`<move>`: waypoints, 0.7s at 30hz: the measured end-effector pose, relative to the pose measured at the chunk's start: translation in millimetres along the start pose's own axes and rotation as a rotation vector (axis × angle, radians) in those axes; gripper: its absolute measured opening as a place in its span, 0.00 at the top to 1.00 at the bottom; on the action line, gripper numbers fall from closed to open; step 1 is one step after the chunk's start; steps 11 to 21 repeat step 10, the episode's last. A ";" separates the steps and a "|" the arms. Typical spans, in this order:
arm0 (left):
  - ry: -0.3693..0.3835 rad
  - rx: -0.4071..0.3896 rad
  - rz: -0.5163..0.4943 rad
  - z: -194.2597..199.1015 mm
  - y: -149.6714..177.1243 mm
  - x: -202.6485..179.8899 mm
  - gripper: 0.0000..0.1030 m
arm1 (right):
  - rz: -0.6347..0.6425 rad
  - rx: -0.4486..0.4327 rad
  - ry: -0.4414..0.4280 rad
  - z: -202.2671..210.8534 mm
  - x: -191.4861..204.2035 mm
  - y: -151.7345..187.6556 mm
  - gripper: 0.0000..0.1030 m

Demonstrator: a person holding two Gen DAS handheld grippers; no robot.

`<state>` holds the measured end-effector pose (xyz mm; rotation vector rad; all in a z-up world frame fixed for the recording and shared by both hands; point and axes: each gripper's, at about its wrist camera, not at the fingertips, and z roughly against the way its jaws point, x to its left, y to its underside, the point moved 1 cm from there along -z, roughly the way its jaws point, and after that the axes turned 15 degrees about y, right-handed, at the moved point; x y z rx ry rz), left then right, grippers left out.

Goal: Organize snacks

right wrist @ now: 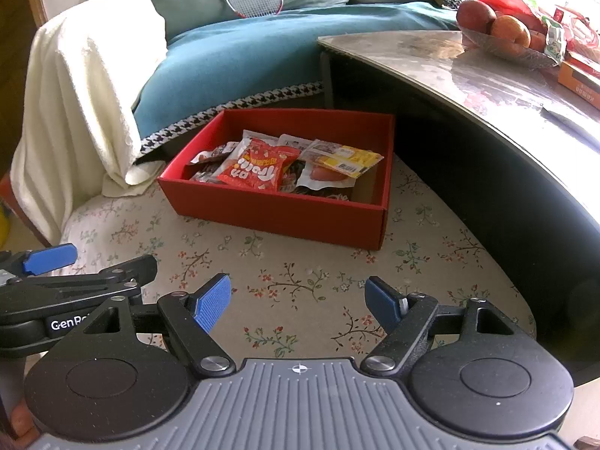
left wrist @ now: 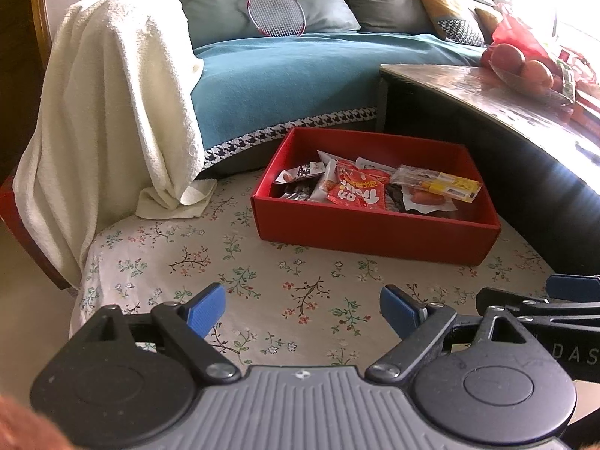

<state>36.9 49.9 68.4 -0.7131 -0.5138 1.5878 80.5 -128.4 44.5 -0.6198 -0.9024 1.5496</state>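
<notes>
A red box [left wrist: 371, 230] stands on the floral cloth, also in the right wrist view [right wrist: 277, 212]. It holds several snack packets: a red gummy bag [left wrist: 358, 191] [right wrist: 257, 172], a yellow-labelled packet [left wrist: 440, 182] [right wrist: 347, 157] and dark wrappers [left wrist: 300, 178]. My left gripper [left wrist: 303, 309] is open and empty, well short of the box. My right gripper [right wrist: 298, 302] is open and empty beside it; its side shows at the right of the left view [left wrist: 540, 305]. The left gripper's side shows in the right view [right wrist: 67, 281].
A white towel [left wrist: 112, 120] hangs over a chair at the left. A teal sofa [left wrist: 292, 71] with a badminton racket [left wrist: 275, 11] is behind the box. A dark table [right wrist: 487, 86] at the right carries a fruit bowl [right wrist: 502, 33].
</notes>
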 end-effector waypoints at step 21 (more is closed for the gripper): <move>-0.009 -0.003 -0.004 0.1 0.0 -0.3 0.18 | 0.004 0.002 -0.002 -0.4 -0.4 -0.4 0.18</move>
